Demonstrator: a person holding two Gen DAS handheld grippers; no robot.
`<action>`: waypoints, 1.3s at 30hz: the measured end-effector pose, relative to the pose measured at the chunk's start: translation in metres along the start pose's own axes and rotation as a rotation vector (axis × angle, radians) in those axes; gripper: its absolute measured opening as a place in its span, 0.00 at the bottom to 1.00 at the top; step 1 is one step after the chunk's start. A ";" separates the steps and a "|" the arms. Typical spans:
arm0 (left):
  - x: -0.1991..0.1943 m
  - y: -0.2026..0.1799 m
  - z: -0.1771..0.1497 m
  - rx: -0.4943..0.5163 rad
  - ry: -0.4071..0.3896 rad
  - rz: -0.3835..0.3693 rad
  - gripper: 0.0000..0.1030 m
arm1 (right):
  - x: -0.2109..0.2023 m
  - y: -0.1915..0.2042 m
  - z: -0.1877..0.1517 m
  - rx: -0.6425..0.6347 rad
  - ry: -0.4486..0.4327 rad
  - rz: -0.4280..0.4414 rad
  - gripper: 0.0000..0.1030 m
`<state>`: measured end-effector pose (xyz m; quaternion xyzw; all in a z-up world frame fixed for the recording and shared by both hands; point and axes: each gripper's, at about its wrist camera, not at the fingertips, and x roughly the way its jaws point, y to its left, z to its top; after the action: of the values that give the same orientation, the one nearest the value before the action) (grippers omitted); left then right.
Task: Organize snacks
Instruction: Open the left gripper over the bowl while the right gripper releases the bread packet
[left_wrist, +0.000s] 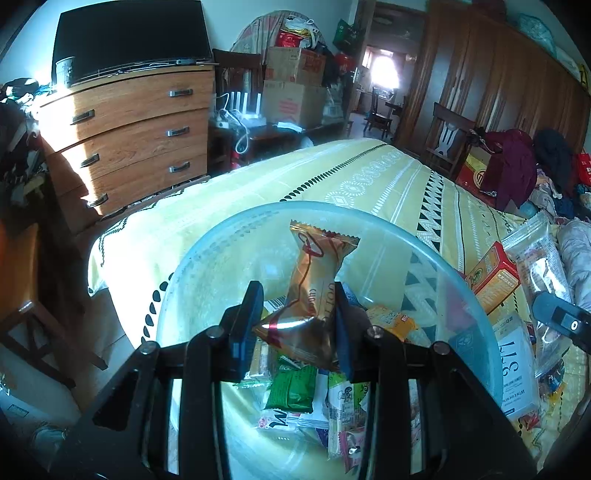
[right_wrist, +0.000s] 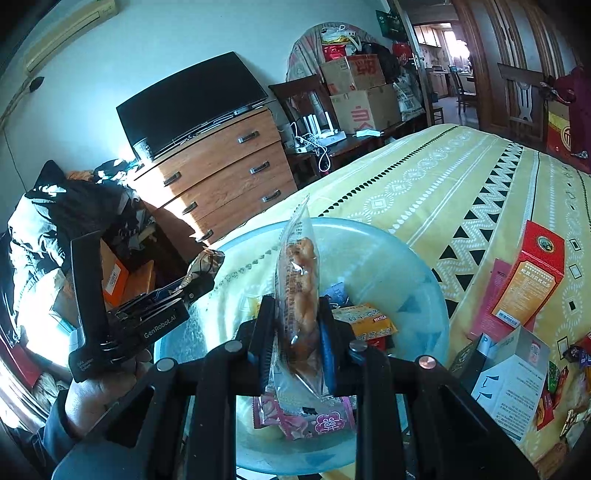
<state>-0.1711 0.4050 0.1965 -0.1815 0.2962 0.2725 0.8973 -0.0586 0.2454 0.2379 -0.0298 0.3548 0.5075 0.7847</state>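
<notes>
A clear glass bowl (left_wrist: 476, 321) (right_wrist: 388, 251) stands on the yellow patterned bedspread (left_wrist: 369, 177) with several snack packets in it. My left gripper (left_wrist: 295, 317) hangs over the bowl, shut on a gold foil snack packet (left_wrist: 317, 280) that stands upright between the fingers. My right gripper (right_wrist: 297, 325) is also above the bowl, shut on a clear packet with a fried dough twist (right_wrist: 301, 273) inside. In the right wrist view the left gripper (right_wrist: 199, 280) shows at the left, a hand holding it, the gold packet (right_wrist: 207, 260) at its tip.
A red and orange box (right_wrist: 528, 284) (left_wrist: 491, 277), a white carton (right_wrist: 513, 387) (left_wrist: 517, 365) and more loose snack packets (right_wrist: 565, 373) lie on the bed right of the bowl. A wooden chest of drawers (left_wrist: 129, 136) with a television stands past the bed's left edge.
</notes>
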 end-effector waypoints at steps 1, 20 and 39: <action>0.000 0.000 0.000 0.002 0.001 0.000 0.35 | 0.000 0.001 0.000 -0.001 0.000 0.000 0.24; 0.000 -0.003 -0.002 0.003 0.004 -0.004 0.35 | 0.001 0.005 -0.001 -0.002 0.008 -0.003 0.24; 0.000 -0.006 -0.005 0.006 0.007 -0.007 0.35 | 0.004 0.006 -0.006 -0.005 0.021 -0.001 0.24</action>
<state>-0.1692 0.3979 0.1940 -0.1809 0.2996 0.2679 0.8976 -0.0656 0.2490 0.2327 -0.0371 0.3617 0.5074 0.7813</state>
